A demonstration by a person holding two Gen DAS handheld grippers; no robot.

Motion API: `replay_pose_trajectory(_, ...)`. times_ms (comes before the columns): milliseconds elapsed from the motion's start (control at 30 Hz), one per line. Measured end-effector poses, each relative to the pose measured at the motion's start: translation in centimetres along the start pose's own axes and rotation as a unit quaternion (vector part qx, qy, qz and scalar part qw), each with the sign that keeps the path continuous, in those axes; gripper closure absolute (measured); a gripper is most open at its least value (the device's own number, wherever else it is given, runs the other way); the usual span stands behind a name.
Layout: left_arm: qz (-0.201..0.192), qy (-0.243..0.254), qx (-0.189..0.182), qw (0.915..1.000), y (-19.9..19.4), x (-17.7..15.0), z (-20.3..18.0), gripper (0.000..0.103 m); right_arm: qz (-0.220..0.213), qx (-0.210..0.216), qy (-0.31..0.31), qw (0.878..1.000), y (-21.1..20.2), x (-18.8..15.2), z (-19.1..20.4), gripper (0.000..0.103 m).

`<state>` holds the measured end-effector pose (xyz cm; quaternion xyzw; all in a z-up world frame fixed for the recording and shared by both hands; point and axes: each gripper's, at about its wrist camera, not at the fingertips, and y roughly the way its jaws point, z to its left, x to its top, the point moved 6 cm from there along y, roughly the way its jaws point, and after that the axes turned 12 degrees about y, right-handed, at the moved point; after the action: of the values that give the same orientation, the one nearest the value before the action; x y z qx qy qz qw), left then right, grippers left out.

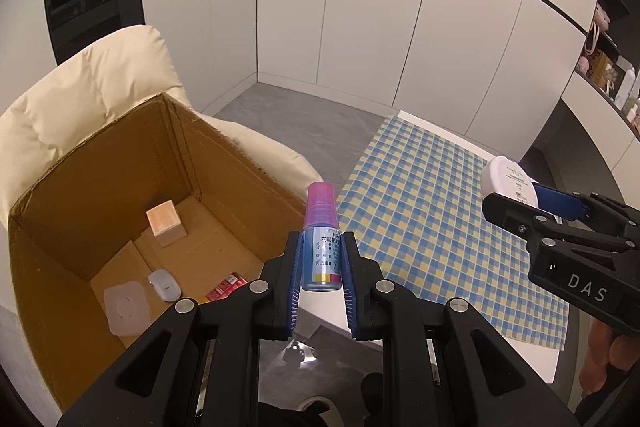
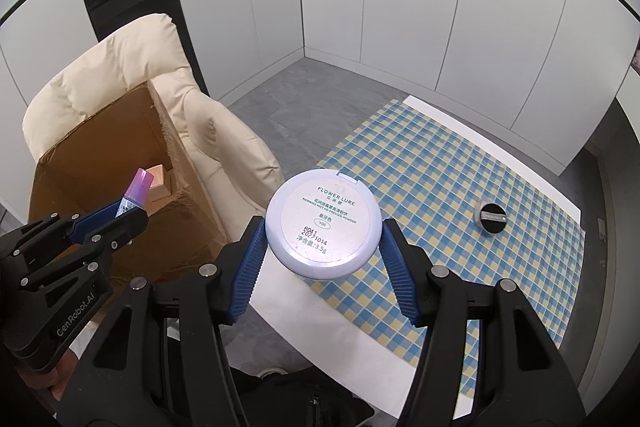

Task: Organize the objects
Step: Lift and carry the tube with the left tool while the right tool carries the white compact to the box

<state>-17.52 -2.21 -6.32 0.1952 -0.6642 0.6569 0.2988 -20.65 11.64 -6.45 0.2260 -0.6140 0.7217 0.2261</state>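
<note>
The fingers (image 1: 297, 267) of the left gripper (image 1: 320, 269) are pressed in on a small bottle (image 1: 321, 243) with a pink cap, which is pinched low on its labelled body and held upright, cap pointing away from the fingers. The fingers (image 2: 250, 259) of the right gripper (image 2: 323, 227) are closed on the rim of a round white powder compact (image 2: 323, 225), gripped edge to edge with its printed face turned up.

Both items are carried clear of the worktop (image 2: 348, 339), whose checked cloth (image 2: 420, 187) lies beyond and below the right fingers. A small black round cap (image 2: 491, 217) remains on the cloth, well to the right of the compact.

An open cardboard box (image 1: 248, 163) is set on a cream armchair (image 1: 100, 83), to the left of and below the left fingers. It already holds a small peach cube (image 1: 166, 223), a clear lidded case (image 1: 125, 309), a white oval item (image 1: 164, 285) and a red packet (image 1: 226, 287). The box is judged to be the collecting point, and both held items are judged to be bound for it, the bottle being nearer its rim.
</note>
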Motion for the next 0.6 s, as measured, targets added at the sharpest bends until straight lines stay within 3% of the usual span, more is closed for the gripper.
replay_pose_trajectory(600,0.003,-0.024,0.017,0.9996,-0.7,-1.2,3.6,0.085,0.001,0.017,-0.019,1.0,0.4,0.3,3.4,0.043)
